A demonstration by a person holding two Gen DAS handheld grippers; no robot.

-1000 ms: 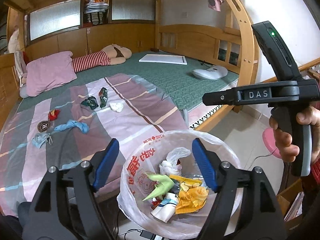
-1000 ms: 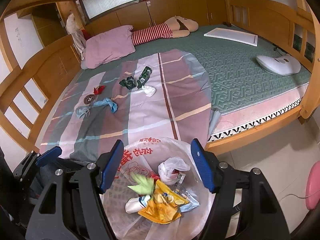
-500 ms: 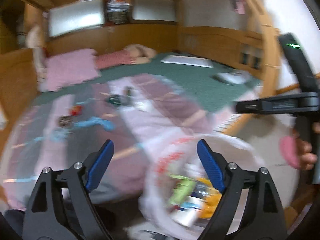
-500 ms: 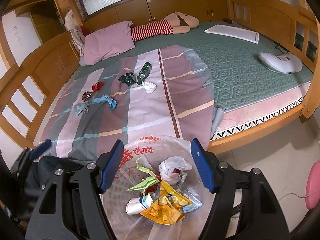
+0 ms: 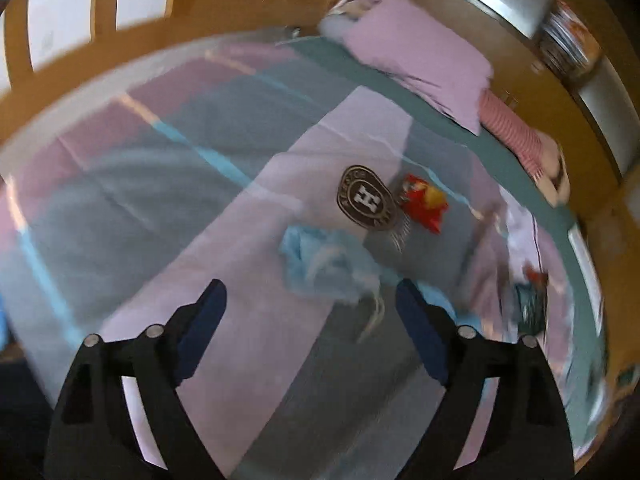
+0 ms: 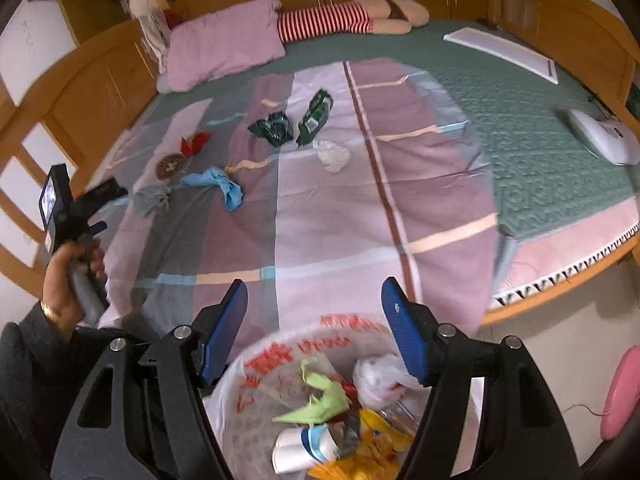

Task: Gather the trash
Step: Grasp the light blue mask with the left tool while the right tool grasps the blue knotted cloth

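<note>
Bed (image 6: 520, 128): striped sheet, scattered litter. Left tongs (image 5: 308, 320) spread, just widened, empty, above blue wrapper (image 5: 320, 260). Right tongs (image 6: 314, 332) spread, empty. Risk: pinching sheet along with wrapper.

Right gripper (image 6: 314, 322) hangs over the bin (image 6: 256, 364), jaws apart with nothing between them, green paper (image 6: 320, 400), a white bag (image 6: 376, 376) and yellow wrappers (image 6: 372, 444) piled inside. On the bedspread (image 6: 328, 232) beyond lie two dark green wrappers (image 6: 294, 120), a white tissue (image 6: 332, 155), a blue rag (image 6: 220, 186), a grey rag (image 6: 151, 199), a round badge (image 6: 173, 165) and a red scrap (image 6: 194, 142). Far left, a hand (image 6: 70, 276) holds the left gripper (image 6: 102, 204) over the bedspread's left edge, near the grey rag.
</note>
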